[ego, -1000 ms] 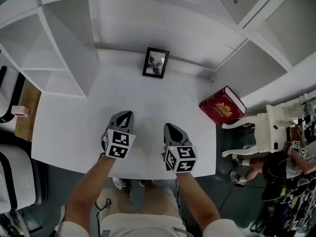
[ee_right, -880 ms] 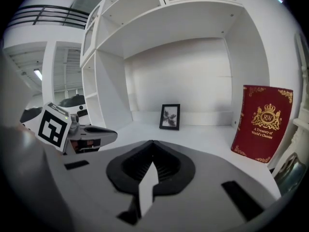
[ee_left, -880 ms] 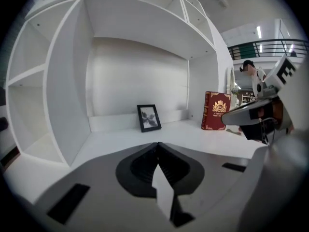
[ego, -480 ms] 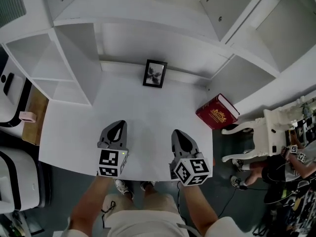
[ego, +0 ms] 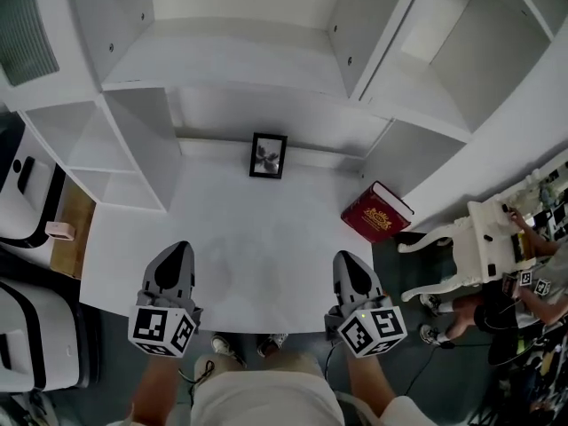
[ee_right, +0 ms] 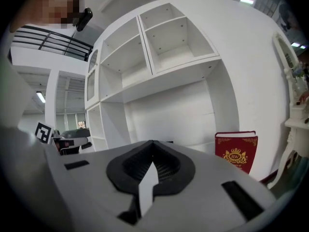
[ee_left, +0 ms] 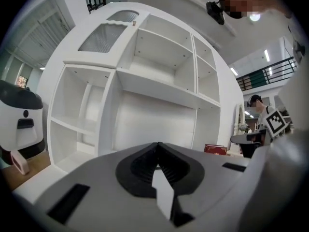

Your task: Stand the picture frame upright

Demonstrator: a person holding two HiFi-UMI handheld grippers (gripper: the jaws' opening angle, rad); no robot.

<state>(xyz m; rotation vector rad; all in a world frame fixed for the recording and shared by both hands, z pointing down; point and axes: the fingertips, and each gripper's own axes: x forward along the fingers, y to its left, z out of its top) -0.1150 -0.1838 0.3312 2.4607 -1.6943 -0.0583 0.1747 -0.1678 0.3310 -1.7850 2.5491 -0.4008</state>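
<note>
While above white desk point(ego: 257, 238), left gripper point(ego: 179, 248), right gripper point(ego: 346, 257) closed empty; shelving point(ego: 248, 51) behind.

Black picture frame point(ego: 268, 155) sits far back on the desk point(ego: 266, 256), by the wall point(ego: 266, 118).

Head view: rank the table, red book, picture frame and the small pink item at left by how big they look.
1. Table, by far.
2. Book.
3. Frame, somewhat smaller than the book; it sits farther from the camera, so true size is unsure.
4. Pink item.
</note>
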